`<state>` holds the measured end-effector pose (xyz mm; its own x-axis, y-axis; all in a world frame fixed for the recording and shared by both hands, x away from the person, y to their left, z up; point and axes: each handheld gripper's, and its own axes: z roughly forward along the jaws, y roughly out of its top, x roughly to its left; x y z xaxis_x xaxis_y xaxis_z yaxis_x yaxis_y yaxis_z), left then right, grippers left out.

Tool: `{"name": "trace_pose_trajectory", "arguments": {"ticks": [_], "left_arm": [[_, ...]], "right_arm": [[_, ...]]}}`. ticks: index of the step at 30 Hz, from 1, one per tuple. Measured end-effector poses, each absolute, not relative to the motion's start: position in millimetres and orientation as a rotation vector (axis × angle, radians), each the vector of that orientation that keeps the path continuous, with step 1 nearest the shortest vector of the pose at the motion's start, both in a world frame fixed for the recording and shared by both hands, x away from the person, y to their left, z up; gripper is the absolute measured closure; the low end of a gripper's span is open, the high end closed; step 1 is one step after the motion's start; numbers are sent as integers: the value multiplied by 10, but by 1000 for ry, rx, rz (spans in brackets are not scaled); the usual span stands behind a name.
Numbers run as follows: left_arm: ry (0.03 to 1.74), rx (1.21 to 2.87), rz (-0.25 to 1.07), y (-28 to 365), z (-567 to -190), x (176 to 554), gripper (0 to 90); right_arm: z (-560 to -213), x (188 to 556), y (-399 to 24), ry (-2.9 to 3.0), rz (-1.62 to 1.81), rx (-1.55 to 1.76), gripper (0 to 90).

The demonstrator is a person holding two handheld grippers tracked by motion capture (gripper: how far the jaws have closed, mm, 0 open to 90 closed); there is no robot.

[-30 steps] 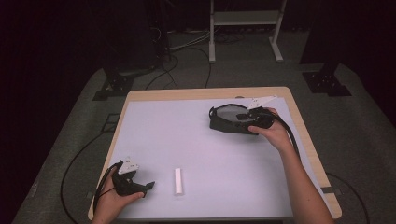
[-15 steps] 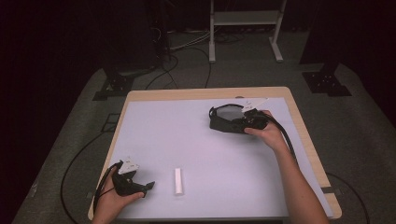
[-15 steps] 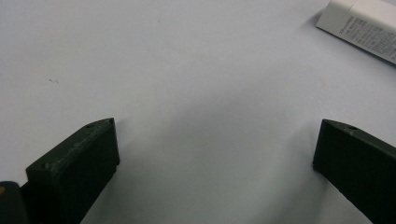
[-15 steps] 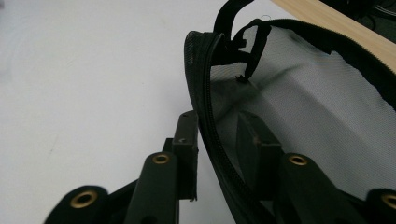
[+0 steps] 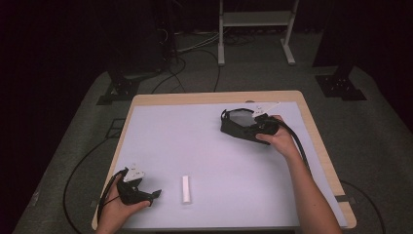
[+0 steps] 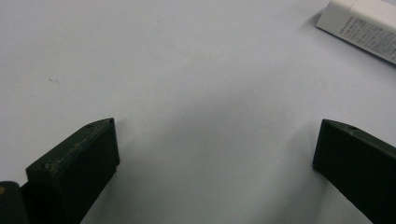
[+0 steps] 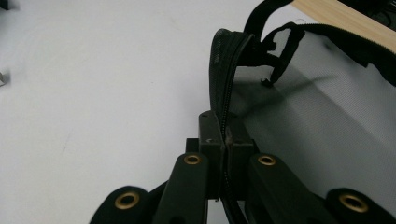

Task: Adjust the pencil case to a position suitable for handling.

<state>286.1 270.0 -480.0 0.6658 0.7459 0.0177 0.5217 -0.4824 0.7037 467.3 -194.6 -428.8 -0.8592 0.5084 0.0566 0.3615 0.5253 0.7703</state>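
A black zippered pouch [image 5: 237, 122] with a pale mesh inside lies open at the table's back right. My right gripper [image 5: 254, 130] comes at it from the right. Its jaws have just been closing, and they are now shut on the pouch's raised zipper edge [image 7: 227, 65], pinched at my right gripper [image 7: 225, 140]. A white tube [image 5: 186, 189] lies near the front edge. My left gripper [image 5: 155, 194] rests just left of the tube, jaws pointing toward it. In the left gripper view, my left gripper [image 6: 215, 154] stands open over bare mat, with the printed tube [image 6: 362, 25] at the upper right.
A white mat [image 5: 195, 141] covers the wooden table [image 5: 314, 131]. Cables trail from both grippers off the table's sides. Beyond the table are floor cables and a metal stand [image 5: 255, 22] on grey carpet.
My right hand has shifted slightly left onto the pouch, and its jaws have closed on the zipper edge. The left hand and the tube have stayed put.
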Motion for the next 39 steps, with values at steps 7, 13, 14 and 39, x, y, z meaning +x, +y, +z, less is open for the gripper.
{"name": "trace_pose_trajectory", "arguments": {"ticks": [7,13,14,39], "left_arm": [[974,2196,424,2700,-4800,2861,0],[974,2196,424,2699,-4800,2861,0],[974,2196,424,2700,-4800,2861,0],[973,2200,422,2701,-4798,2861,0]], "right_arm": [[-4240,4641,-1974,2581,1257,736,876],[-4176,4589,-1998,2586,1284,731,877],[-4153,4563,-1997,2588,1288,719,877],[-3997,4191,-1943,2613,1323,561,877]]}}
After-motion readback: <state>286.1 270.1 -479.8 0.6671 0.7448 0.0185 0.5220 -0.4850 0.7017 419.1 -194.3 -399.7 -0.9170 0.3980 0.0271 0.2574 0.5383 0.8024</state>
